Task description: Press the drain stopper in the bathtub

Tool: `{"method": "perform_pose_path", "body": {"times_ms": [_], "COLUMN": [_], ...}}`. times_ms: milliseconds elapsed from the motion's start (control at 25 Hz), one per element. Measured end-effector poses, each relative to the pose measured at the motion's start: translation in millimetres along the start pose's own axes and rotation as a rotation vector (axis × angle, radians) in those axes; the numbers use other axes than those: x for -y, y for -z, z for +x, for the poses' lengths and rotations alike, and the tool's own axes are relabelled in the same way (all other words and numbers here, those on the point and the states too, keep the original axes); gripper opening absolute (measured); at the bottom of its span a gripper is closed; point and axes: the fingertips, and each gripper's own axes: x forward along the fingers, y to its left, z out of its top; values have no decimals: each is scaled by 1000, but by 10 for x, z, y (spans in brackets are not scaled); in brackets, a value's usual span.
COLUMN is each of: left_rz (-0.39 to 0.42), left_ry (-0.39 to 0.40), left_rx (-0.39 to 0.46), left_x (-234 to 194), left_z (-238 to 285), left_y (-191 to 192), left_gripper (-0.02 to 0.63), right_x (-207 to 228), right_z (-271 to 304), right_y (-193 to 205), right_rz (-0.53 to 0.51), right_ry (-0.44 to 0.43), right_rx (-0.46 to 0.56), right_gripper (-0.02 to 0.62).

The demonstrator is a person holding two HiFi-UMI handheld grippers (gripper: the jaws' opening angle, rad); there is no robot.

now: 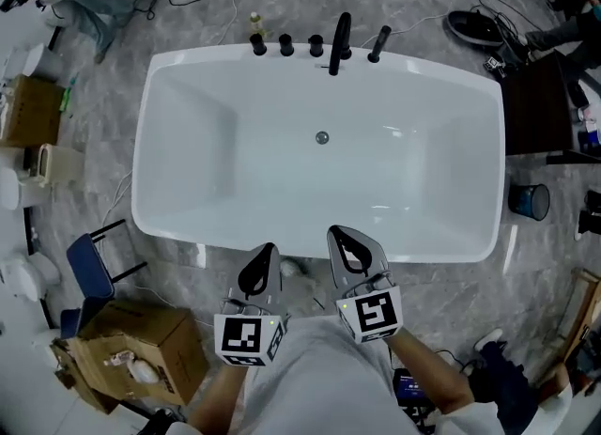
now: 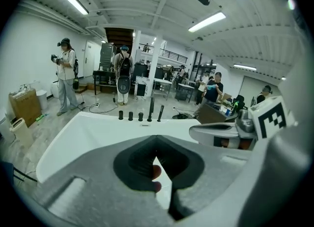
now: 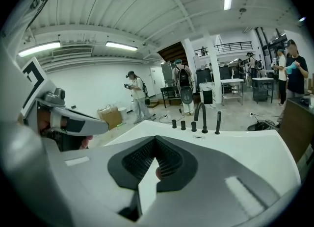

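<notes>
The white bathtub fills the middle of the head view. Its small round metal drain stopper sits on the tub floor, below the black faucet and knobs on the far rim. My left gripper and right gripper hover side by side over the tub's near rim, well short of the stopper. Both are shut with nothing between the jaws. In the left gripper view the left gripper points across the tub; the right gripper does likewise. The stopper is hidden in both gripper views.
A cardboard box and a blue chair stand at the near left. A blue bucket and a dark cabinet are to the tub's right. Cables lie on the floor behind. Several people stand beyond the tub.
</notes>
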Motion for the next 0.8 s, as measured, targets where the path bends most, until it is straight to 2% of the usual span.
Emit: {"method": "perform_pose_path", "body": {"times_ms": [280,480,800], "left_rz": [-11,-39,-31], "left_ry": [54,83,76], "left_rx": [-86,-161,-172], "left_x": [-313,-645,-1152], "left_z": [769,1195,2134], "left_y": [213,585,1122], "left_gripper": [-2,-2,-2], "right_x": [293,470,995], "right_z": [820,1297,2222], "right_y": [424,779,1596], "right_rz": [73,117,106], "right_ry": [33,79,71], "right_rx": [-98,-156,-242], "right_gripper": [5,5,5]}}
